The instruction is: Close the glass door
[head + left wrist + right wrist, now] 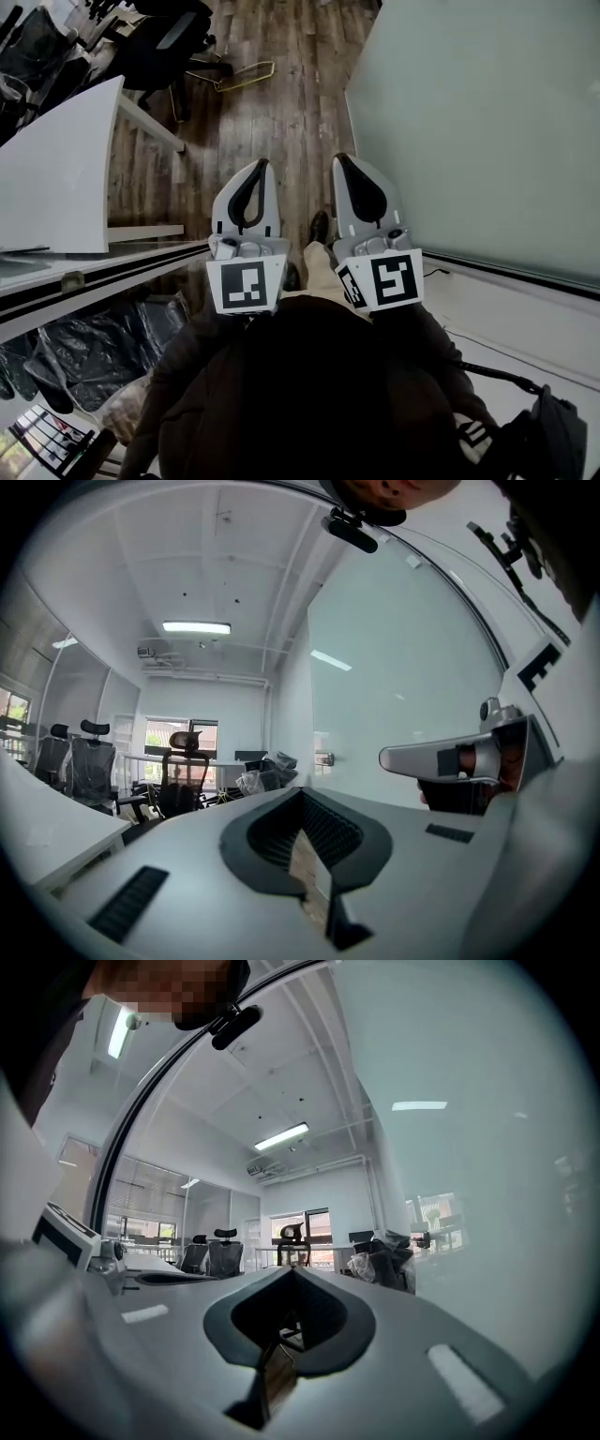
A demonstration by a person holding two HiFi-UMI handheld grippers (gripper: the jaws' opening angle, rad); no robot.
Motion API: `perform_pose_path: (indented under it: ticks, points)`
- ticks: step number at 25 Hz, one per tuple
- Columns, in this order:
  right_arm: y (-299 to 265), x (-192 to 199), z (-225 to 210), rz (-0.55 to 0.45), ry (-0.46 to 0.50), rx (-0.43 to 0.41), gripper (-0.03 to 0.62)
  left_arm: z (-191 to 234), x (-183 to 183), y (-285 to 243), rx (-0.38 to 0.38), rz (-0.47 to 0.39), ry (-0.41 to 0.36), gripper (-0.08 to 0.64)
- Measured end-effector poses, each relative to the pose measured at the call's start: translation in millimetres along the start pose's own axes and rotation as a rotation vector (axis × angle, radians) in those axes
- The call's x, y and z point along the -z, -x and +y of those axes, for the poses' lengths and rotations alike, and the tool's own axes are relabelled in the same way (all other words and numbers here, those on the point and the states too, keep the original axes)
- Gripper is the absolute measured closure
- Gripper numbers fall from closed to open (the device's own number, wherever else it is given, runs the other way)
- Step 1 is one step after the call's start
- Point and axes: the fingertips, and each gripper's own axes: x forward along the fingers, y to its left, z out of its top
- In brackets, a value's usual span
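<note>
The left gripper and the right gripper both have their jaws together on nothing, apart from the glass door at the right side, so a push with these smooth closed tips may slide on the glass, or the door may slam hard

I was working in an office: high-backed swivel chairs stood by white desks, with frosted glass walls and ceiling strip lights overhead.
</note>
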Motion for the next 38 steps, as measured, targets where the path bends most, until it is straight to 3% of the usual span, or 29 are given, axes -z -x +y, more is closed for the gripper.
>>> perform_pose_path:
  ticks: [11,19,30,35,38]
  points:
    - [-92.5,-20.9,-119.5,-0.064,-0.039,-0.009,0.591,-24.4,-31.8,-151.3,0.030,-0.028,-0.095,0.563]
    - [-153.7,-14.8,-171.9,-0.036,-0.051,-0.016,0.591,-13.0,-33.3,-230.7,0.018,-0.007,-0.093,0.563]
    - [-301.8,8.6,-224.1,0.015,-0.039,0.018,0.591,61.8,-31.1,-377.9,0.056,-0.020,-0.061,0.563]
    - [-386.1,13.2,-279.6,0.030,-0.050,0.039,0.591,85.7,-28.1,-480.4,0.084,0.002,-0.050,0.563]
    - [-416.5,12.4,-284.0,0.036,-0.042,0.056,0.591,104.3,-28.1,-507.9,0.106,0.008,-0.039,0.563]
